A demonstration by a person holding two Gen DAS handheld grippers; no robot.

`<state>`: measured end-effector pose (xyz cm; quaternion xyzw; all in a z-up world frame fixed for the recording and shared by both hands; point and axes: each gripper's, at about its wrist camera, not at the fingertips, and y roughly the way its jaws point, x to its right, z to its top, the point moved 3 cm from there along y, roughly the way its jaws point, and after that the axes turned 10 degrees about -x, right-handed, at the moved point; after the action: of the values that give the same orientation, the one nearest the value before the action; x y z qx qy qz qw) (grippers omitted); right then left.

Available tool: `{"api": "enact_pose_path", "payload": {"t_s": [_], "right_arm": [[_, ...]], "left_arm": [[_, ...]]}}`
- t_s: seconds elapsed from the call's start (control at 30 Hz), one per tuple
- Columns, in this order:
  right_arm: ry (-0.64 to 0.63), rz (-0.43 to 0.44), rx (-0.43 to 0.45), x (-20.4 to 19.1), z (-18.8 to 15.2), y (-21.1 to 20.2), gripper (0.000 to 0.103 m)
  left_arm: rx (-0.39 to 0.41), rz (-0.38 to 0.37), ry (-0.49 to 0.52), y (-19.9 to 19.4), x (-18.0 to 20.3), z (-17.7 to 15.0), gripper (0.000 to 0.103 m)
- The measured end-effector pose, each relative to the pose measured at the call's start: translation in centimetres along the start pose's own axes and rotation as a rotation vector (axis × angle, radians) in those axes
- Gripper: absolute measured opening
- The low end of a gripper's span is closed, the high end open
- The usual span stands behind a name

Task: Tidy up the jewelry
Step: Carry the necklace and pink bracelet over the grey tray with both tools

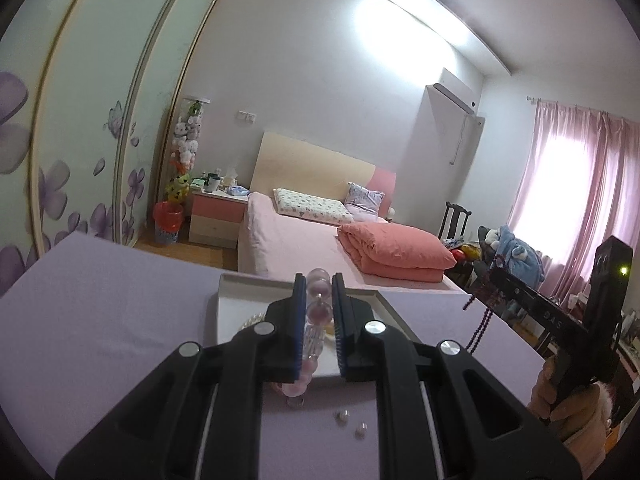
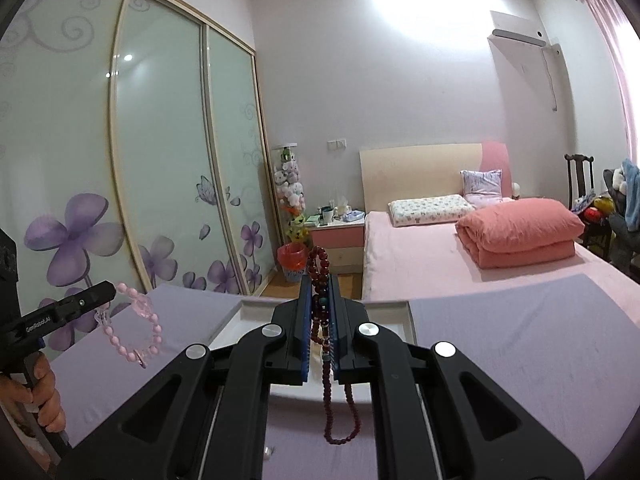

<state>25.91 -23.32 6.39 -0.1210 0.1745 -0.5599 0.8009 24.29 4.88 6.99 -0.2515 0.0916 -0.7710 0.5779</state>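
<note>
From the left wrist: the left gripper (image 1: 319, 300) has its blue-padded fingers (image 1: 299, 320) closed on a pink bracelet (image 1: 319, 312), lifted above a shallow white tray (image 1: 384, 304) that sits on a lilac-covered table (image 1: 100, 320). The large clear and pink beads run in a line up the narrow gap between the pads, one bead poking out past the tips and more trailing back toward the camera. Two small loose beads (image 1: 352, 420) lie on the cloth below. At right, the right gripper (image 1: 496, 276) holds a dark bead necklace (image 1: 482, 312) dangling in the air. The step in hand appears to be carrying both pieces to the tray; the next move likely calls for lowering the bracelet over a bare patch of tray and easing the fingers apart.

From the right wrist: the right gripper (image 2: 320, 300) pinches the dark red necklace (image 2: 322, 320) between its pads, one loop standing above the fingertips and a long loop hanging down well below them, over the near edge of the tray (image 2: 408, 320). At left, the left gripper (image 2: 108, 292) holds the bracelet (image 2: 136, 328) as a hanging ring, clear of the table (image 2: 520, 340). The hanging loop should probably settle into the tray before release.
</note>
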Motion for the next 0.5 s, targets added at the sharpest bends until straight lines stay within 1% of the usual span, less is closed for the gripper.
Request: {"api": "enact_pose_path", "payload": {"t_s": [0.2,0.43,0.5], "right_arm": [[-0.005,-0.007,-0.011,0.0,1.3,3.1,0.008],[0.013,-0.008,-0.035,0.5,1.8,6.5,0.008],[0.020,-0.007,-0.044,0.6,1.7,7.5,0.008]], "left_arm": [[-0.013,0.012,0.010,3.2,0.7,2.1,0.013],[-0.026,0.009,0.025,6.9,0.9,3.6,0.013],[-0.034,0.010,0.026,8.1,0.8,3.6,0.013]]}}
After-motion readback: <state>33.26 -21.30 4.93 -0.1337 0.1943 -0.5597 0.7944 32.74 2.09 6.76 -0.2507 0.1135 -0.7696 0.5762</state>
